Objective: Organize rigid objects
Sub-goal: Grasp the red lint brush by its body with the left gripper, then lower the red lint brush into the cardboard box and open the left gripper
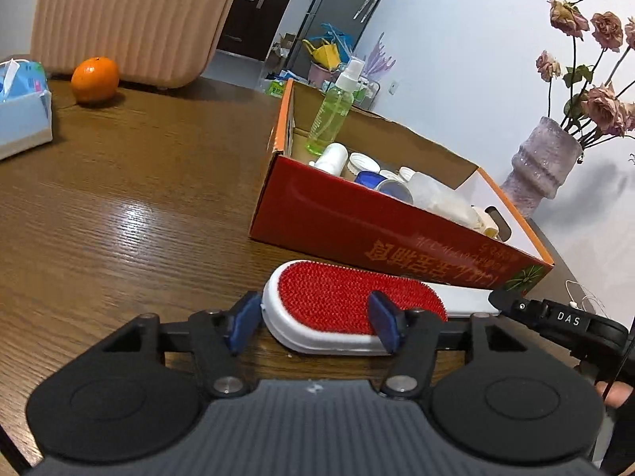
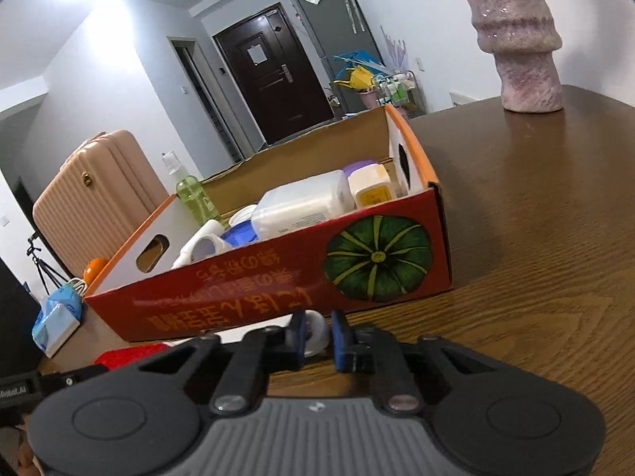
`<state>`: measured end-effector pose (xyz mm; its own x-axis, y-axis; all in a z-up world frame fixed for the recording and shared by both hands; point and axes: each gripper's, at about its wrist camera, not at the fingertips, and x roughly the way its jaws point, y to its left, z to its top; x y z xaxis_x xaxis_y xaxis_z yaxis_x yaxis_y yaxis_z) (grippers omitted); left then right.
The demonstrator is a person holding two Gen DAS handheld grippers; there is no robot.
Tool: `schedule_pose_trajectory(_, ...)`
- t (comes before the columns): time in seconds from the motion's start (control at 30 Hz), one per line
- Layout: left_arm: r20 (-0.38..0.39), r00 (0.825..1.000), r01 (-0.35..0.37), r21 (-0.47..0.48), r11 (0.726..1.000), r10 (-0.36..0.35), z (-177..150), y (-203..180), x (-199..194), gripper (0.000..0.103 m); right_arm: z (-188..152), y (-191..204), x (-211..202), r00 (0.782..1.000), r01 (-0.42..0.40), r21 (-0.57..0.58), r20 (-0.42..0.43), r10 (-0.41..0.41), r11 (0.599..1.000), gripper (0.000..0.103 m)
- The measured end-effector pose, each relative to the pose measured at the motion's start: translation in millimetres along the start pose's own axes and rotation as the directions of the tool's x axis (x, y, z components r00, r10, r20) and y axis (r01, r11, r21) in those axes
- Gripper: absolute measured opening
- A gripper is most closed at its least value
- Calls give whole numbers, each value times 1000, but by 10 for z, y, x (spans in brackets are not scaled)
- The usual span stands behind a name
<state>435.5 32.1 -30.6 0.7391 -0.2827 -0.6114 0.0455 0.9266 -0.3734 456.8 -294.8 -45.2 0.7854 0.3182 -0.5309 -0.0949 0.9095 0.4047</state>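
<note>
Red box (image 2: 278, 277) holds bottles (image 2: 301, 206).

Your brush (image 1: 349, 309): red bristle pad, white body. Box (image 2: 278, 277): red side, gold lettering, green striped pumpkin print, orange rim. Surface (image 1: 139, 198): dark brown wood grain. Orange (image 1: 95, 79) bright orange; suitcase (image 1: 135, 20) ribbed pink; spray bottle (image 1: 331, 115) pale green; vase (image 2: 516, 39) mottled mauve.

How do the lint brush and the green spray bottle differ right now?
The lint brush lies flat on the table outside the red box; the green spray bottle stands inside it, leaning on the box wall. The brush is opaque, white with a red pad; the bottle is see-through green. Both grippers are at the brush; nothing touches the bottle.
</note>
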Motion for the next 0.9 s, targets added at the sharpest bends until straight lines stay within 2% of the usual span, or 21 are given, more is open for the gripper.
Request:
schedule_pose_trajectory(0.2, 44, 999, -2, 39, 999, 1, -26, -42, -51, 57, -47, 5, -6, 1000, 17, -25, -5, -17, 1000, 12)
schedule_pose_trajectory(0.4, 29, 999, 12, 61, 998, -14, -27, -78, -74, 55, -80, 35, -140, 998, 56, -53, -18, -57, 997, 12)
schedule_pose_trajectory(0.5, 9, 999, 34, 67, 997, -34, -61, -124, -143, 55, -154, 71, -423, 997, 82, -62, 12, -81, 995, 12)
schedule_pose_trajectory(0.57, 3, 999, 42, 61, 997, -42, -143, -164, -270, 55, -300, 176, -718, 992, 123, -133, 47, -117, 984, 12)
schedule_pose_trajectory(0.73, 42, 996, 74, 104, 992, -79, -535, -317, -793, 53, -738, 247, -1437, 988, 147, -175, 73, -136, 973, 12)
schedule_pose_trajectory(0.9, 65, 993, 90, 117, 989, -98, -978, -394, -1312, 50, -1190, 201, -1956, 989, 142, -158, 51, -135, 977, 11)
